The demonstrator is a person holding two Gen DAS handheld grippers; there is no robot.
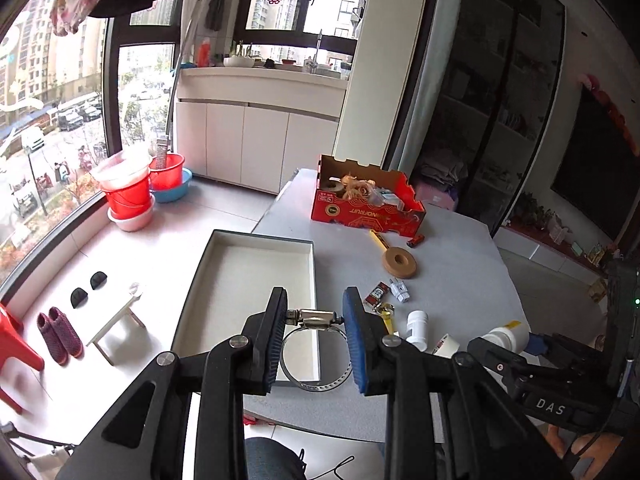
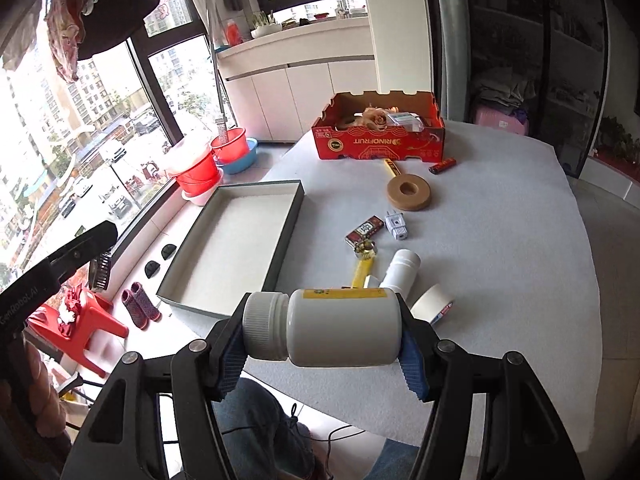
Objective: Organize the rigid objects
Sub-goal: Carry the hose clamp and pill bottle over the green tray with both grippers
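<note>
My left gripper [image 1: 315, 316] is shut on a metal hose clamp [image 1: 316, 316], held by its screw housing with the band loop hanging below, above the near end of the shallow grey tray [image 1: 256, 276]. My right gripper [image 2: 324, 330] is shut on a white pill bottle [image 2: 340, 330], held sideways by its cap and base, above the table's near edge. The tray [image 2: 236, 236] shows nothing inside. On the grey table [image 2: 500, 240] lie a wooden ring [image 2: 409, 192], a small tin [image 2: 363, 230], a white plug [image 2: 396, 225], a second white bottle [image 2: 400, 274], a tape roll [image 2: 432, 303] and a red lighter [image 2: 442, 167].
A red cardboard box [image 2: 380, 140] with several items stands at the table's far side. To the left, on the floor by the window, are red buckets [image 2: 200, 172], a red stool [image 2: 96, 316] and slippers [image 2: 140, 304]. A person's jeans-clad leg [image 2: 260, 420] is below the table edge.
</note>
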